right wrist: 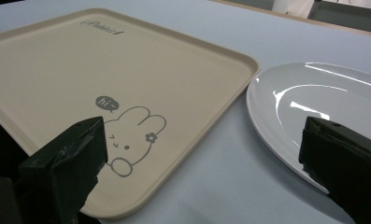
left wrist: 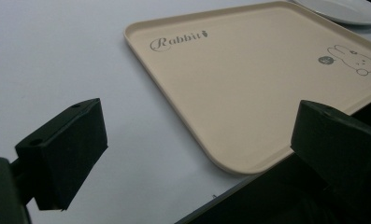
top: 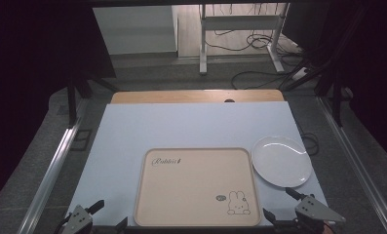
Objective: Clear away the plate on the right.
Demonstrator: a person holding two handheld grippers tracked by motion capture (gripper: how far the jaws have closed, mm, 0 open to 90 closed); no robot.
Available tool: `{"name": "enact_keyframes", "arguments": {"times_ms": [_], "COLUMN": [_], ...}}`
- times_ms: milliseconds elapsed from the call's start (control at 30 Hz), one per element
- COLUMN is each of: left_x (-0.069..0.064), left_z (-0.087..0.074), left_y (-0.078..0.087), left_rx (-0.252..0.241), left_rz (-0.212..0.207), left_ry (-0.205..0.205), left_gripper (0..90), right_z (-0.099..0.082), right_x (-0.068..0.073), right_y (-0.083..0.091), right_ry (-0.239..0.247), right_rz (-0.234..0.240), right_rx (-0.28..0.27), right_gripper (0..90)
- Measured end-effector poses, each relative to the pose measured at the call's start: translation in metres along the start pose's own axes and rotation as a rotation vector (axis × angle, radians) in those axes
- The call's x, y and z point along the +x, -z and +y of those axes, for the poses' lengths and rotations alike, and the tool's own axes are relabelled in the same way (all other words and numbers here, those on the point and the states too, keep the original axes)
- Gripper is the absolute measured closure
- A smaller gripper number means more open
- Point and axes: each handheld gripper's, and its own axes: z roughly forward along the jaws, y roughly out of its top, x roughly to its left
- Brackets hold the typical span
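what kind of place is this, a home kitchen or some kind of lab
Probably a lab or recording workspace, not a kitchen: a pale blue-covered table inside dark curtains, loose cables on the floor beyond, and a staged beige rabbit-print tray beside a white plate.

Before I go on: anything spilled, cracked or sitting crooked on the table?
Nothing stands out. The beige tray lies flat and square to the table's near edge, bare and unmarked. The white plate sits flat just right of it, empty and whole. Both the left gripper and right gripper are open, holding nothing.
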Motion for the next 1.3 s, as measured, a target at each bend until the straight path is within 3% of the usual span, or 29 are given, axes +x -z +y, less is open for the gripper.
{"name": "enact_keyframes", "arguments": {"times_ms": [400, 567, 633, 767, 1000, 1300], "left_x": [-0.001, -0.001, -0.001, -0.001, 0.0, 0.0], "left_z": [0.0, 0.0, 0.0, 0.0, 0.0, 0.0], "left_y": [0.0, 0.0, 0.0, 0.0, -0.001, -0.001], "left_rx": [0.001, 0.003, 0.003, 0.004, 0.005, 0.006], "left_rz": [0.002, 0.002, 0.001, 0.002, 0.002, 0.002], "left_ry": [-0.006, -0.009, -0.009, -0.008, -0.007, -0.006], "left_gripper": [3.1, 3.2, 3.3, 3.3, 3.5, 3.6], "right_z": [-0.001, 0.0, 0.001, 0.002, 0.002, 0.004], "right_x": [-0.004, -0.002, -0.001, -0.002, -0.003, -0.006], "right_y": [-0.006, -0.007, -0.009, -0.01, -0.013, -0.019], "right_ry": [-0.031, 0.001, 0.039, 0.049, 0.134, 0.196], "right_rz": [-0.054, -0.071, -0.093, -0.104, -0.151, -0.184], "right_rx": [0.014, 0.022, 0.044, 0.056, 0.117, 0.164], "right_gripper": [0.3, 0.9, 4.5, 7.4, 13.1, 16.9]}}
